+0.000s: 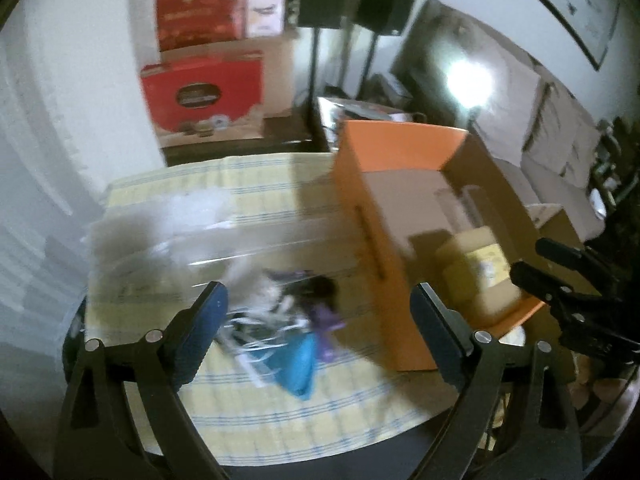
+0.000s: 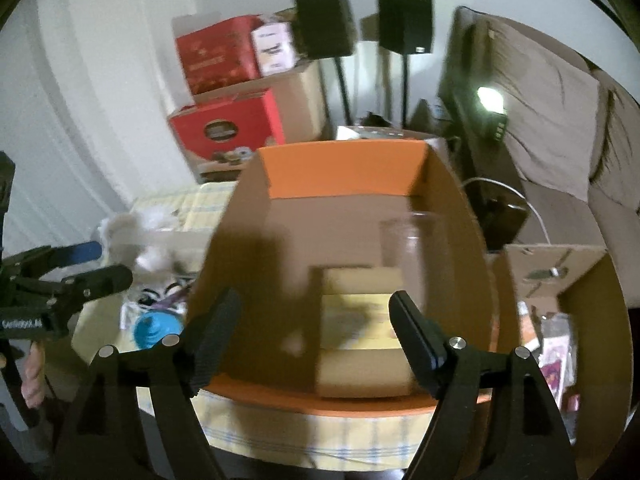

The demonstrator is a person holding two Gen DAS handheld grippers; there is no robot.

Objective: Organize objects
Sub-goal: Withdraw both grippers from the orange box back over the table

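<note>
Orange cardboard box [image 2: 344, 176] stands open-topped on the checkered surface [image 1: 256, 420], and inside it I see a small tan carton [image 2: 360, 368] with a yellowish label lying on the bottom. My right gripper [image 2: 316, 328] hangs above the box with its jaws apart and nothing between them. My left gripper [image 1: 320, 320] hangs over a loose heap just left of the box (blurred, but a blue piece [image 1: 298, 364] and a purple piece [image 1: 328, 324] stand out), its jaws wide apart and empty too. Red boxes [image 1: 200, 92] are stacked against the far wall.
</note>
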